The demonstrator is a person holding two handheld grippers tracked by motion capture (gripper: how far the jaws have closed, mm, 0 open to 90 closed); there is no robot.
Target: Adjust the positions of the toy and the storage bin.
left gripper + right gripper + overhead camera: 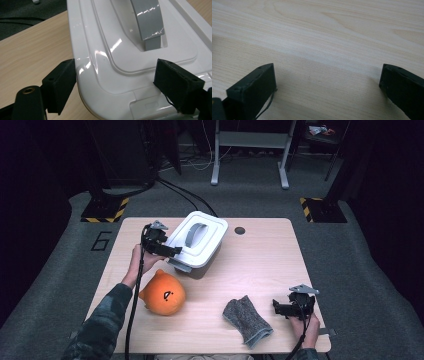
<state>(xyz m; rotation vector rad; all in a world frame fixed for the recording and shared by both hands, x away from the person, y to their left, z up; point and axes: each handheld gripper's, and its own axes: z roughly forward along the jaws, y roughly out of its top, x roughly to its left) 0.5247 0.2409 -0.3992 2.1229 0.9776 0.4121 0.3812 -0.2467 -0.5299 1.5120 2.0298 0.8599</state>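
A white lidded box [207, 236] with a grey handle [193, 234] stands at the back left of the wooden table [260, 265]. My left gripper [175, 252] is at the box's near left end. In the left gripper view it is open [115, 75], its jaws wide apart over the near end of the white lid [120, 50], just short of the grey handle [148, 22]. My right gripper [276, 307] is low at the table's front right, open [327, 77] over bare wood with nothing between its jaws.
An orange round plush toy [163, 293] lies at the front left, close to the person's left forearm. A grey knitted glove [247, 320] lies near the front edge, just left of my right gripper. A dark round hole [240, 230] marks the table's back edge.
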